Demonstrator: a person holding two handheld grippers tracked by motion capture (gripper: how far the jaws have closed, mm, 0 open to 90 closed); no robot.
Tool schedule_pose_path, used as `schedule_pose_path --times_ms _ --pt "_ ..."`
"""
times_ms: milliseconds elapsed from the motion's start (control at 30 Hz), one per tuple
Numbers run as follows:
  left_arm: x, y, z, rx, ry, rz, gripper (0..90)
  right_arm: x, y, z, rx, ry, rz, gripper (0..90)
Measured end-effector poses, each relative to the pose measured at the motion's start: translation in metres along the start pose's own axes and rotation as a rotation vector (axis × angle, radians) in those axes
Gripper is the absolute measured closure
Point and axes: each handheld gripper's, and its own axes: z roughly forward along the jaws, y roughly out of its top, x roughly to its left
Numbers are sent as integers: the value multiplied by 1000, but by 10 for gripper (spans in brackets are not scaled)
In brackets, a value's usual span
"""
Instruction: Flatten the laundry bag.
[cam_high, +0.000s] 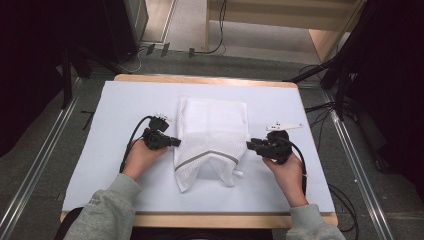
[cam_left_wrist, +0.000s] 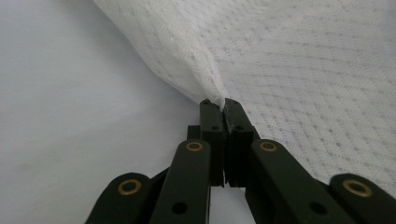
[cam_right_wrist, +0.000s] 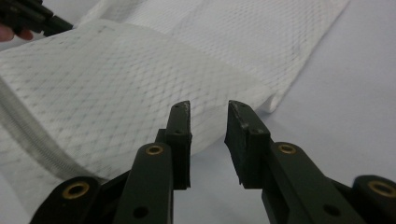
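Folding this white mesh bag (cam_high: 212, 142) mid-worktop: left tool (cam_left_wrist: 219, 103) is pinching its left edge, right tool (cam_right_wrist: 209, 114) is spread just short of the right fold. Grab there before lifting evenly.

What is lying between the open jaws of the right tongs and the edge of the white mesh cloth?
Nothing: in the right gripper view, bare white table cover separates the right tongs from the mesh cloth.

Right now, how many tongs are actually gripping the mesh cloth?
1. The left tongs pinch the mesh cloth at its left edge; the right tongs are open just beside its right edge.
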Motion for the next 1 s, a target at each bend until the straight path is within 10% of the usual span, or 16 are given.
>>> schedule_pose_path --times_ms 367,733,833,1000 --pt "42 -11 -27 -37 5 -111 894 31 -20 -7 38 71 -56 707" --pt "54 -14 -24 -22 0 -150 868 53 -28 3 80 116 -98 644" --pt "53 -14 -23 -25 -13 -153 895 52 -30 13 164 127 -80 847" --pt "55 -13 -27 -31 -23 -154 899 51 -30 7 183 134 -71 900"
